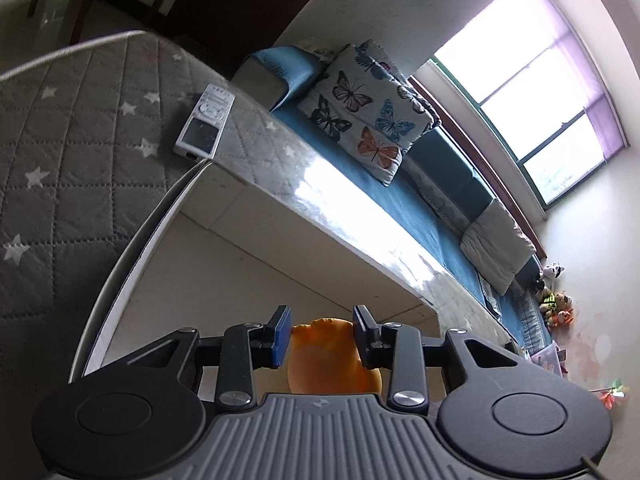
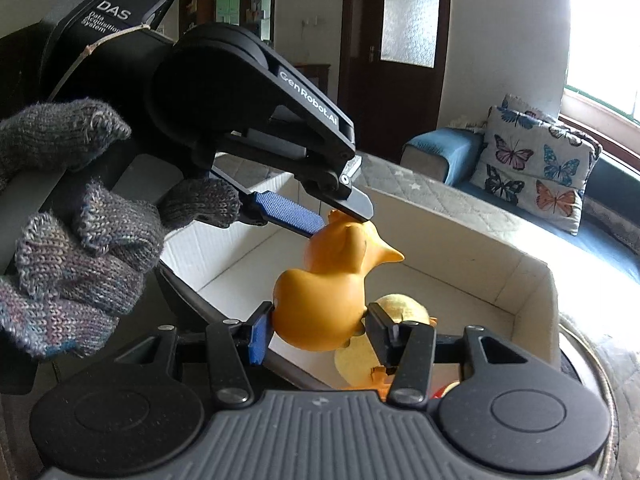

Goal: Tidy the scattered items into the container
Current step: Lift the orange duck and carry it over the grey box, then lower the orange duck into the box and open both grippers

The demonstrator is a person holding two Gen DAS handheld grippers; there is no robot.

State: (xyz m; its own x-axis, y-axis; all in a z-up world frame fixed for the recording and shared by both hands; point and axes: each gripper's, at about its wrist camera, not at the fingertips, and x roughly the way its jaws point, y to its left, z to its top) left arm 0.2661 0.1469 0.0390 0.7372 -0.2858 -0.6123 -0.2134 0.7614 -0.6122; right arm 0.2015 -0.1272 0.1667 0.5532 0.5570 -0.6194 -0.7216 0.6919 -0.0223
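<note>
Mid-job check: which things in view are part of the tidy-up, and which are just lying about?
Job:
- orange rubber duck, gripped by both the left claw and right claw
- white container below it
- yellow toy already inside

Lying about:
- remote control on the star quilt
- butterfly cushion
- stuffed toys by the wall
</note>
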